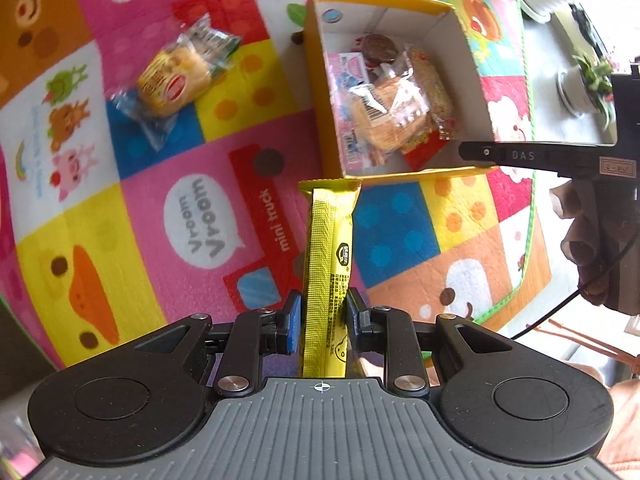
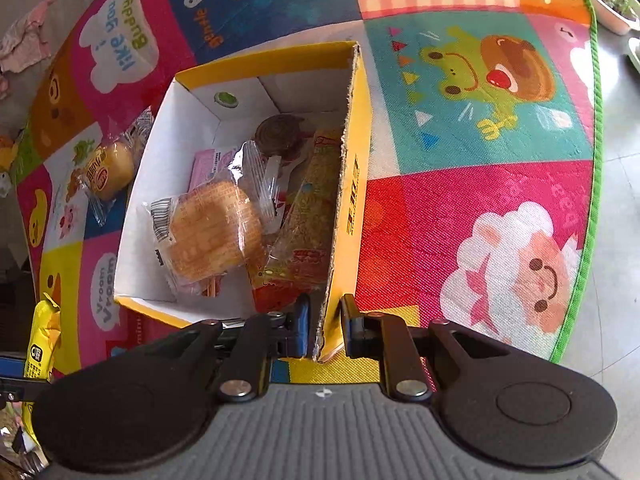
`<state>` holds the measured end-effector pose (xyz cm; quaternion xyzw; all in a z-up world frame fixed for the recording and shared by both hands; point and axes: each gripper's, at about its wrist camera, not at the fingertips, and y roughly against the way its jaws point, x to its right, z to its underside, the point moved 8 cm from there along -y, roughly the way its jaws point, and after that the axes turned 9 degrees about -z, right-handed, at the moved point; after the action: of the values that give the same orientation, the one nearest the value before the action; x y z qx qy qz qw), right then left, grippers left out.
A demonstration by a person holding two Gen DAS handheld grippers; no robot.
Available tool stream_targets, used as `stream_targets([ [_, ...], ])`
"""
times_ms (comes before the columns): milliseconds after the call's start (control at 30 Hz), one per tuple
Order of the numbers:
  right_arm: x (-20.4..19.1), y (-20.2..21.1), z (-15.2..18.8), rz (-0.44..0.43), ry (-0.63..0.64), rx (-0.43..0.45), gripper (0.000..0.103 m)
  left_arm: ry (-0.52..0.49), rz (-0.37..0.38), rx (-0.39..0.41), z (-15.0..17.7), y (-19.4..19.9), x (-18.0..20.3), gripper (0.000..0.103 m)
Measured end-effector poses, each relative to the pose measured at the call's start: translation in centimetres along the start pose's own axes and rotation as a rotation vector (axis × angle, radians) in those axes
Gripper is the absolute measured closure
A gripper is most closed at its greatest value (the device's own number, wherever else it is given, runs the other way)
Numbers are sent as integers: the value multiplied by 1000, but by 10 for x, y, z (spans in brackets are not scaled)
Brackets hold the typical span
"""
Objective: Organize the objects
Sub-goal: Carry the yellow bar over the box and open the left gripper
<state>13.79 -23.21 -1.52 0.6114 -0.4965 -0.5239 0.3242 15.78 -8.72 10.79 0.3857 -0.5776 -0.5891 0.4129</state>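
My left gripper (image 1: 323,312) is shut on a long yellow snack packet (image 1: 326,256) and holds it above the mat, just short of the yellow cardboard box (image 1: 316,80). The packet also shows at the left edge of the right wrist view (image 2: 40,344). My right gripper (image 2: 325,326) is shut on the near right corner of the box wall (image 2: 352,184); it shows in the left wrist view (image 1: 520,156) at the box's right corner. The box holds several wrapped snacks, among them a round bun (image 2: 212,232) and a chocolate cake (image 2: 280,132). A wrapped yellow cake (image 1: 176,80) lies on the mat left of the box.
A colourful cartoon play mat (image 2: 480,216) covers the floor, with a green edge at the right. Potted plants (image 1: 592,80) stand on the grey floor beyond the mat. A pink cloth (image 2: 24,44) lies at the far left.
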Motion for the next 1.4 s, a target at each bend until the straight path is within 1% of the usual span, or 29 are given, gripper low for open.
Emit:
stream_targets([
  [167,6,3,4,15,15,-13,87,-38,60,27,-11,29,11,77],
  [300,11,4,3,-9,-9,-12,87,-70,98,52,-17,57,23,77],
  [367,11,3,2,-16,2,-17,87,-50,120,69,-21,66,25,77],
  [500,10,0,1,-30,11,-30,87,39,171,95,-41,73,30,77],
  [633,10,-1,0,-42,29,-45,87,47,140,134,-68,71,39,77],
  [733,11,0,-2,-52,40,-42,87,76,118,149,-86,65,44,77],
  [833,13,1,-3,-69,38,-41,87,101,90,173,-99,60,47,77],
  [1000,14,1,-2,-88,22,-40,87,164,78,213,-118,58,49,77],
  [1167,14,-2,-2,-91,7,-32,87,168,38,254,-127,63,54,77],
  [1400,15,2,-1,-92,8,-24,87,124,22,271,-123,61,63,76],
])
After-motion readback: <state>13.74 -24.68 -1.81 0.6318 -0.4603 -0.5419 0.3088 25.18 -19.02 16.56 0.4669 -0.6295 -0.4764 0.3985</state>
